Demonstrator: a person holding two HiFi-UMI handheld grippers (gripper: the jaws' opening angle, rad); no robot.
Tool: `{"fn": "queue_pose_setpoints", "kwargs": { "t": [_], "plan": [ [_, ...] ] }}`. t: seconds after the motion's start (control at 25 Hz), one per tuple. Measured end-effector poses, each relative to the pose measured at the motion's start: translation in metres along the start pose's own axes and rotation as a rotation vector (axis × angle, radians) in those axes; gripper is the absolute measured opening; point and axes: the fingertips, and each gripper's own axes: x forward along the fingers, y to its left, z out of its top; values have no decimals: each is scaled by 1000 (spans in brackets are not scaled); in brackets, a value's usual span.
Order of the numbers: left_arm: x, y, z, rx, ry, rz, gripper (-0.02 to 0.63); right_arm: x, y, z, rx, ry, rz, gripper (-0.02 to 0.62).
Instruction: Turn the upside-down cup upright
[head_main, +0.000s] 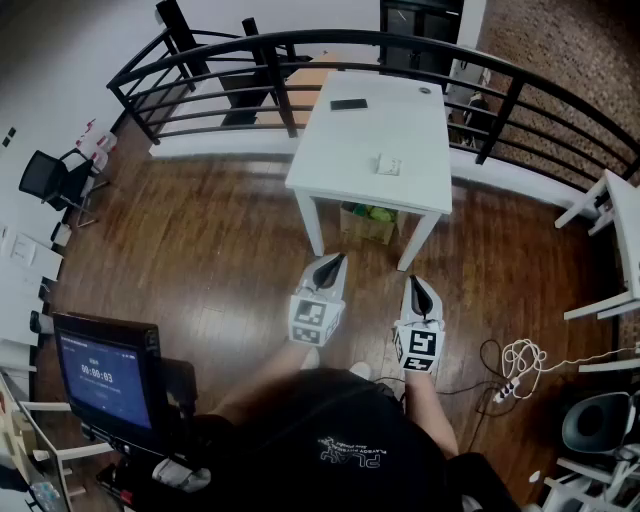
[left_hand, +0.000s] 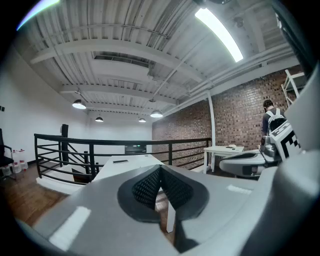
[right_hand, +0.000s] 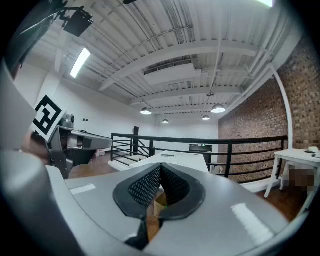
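A small white cup-like thing (head_main: 388, 164) stands on the white table (head_main: 340, 150), right of its middle; it is too small to tell which way up it sits. Both grippers hang over the wooden floor in front of the table, well short of it. My left gripper (head_main: 331, 259) points at the table's near edge, its dark ribbed pads (left_hand: 147, 186) meeting at the tip with nothing between them. My right gripper (head_main: 414, 279) is beside it, shut and empty as well. In the right gripper view the pads (right_hand: 145, 186) touch at the tip and the table (right_hand: 177, 161) lies ahead.
A dark flat object (head_main: 349, 104) lies at the table's far end. A cardboard box (head_main: 368, 222) sits under the table. A black railing (head_main: 300, 45) curves behind it. A monitor (head_main: 105, 378) is at my left, a cable (head_main: 520, 358) on the floor at right, another white table (head_main: 622, 230) far right.
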Motion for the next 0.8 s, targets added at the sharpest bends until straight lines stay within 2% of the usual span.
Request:
{"fn": "queue_pose_setpoints", "kwargs": {
  "t": [0.32, 0.48, 0.64, 0.8],
  "plan": [
    [10, -12, 11, 18, 12, 4, -3, -5, -11, 6, 18, 1, 4, 12],
    [12, -21, 3, 12, 26, 10, -4, -8, -18, 2, 18, 1, 8, 12],
    [13, -11, 3, 5, 30, 13, -3, -1, -12, 5, 11, 4, 6, 12],
    [25, -13, -9, 6, 30, 14, -3, 9, -20, -10, 6, 14, 16, 12]
  ]
}}
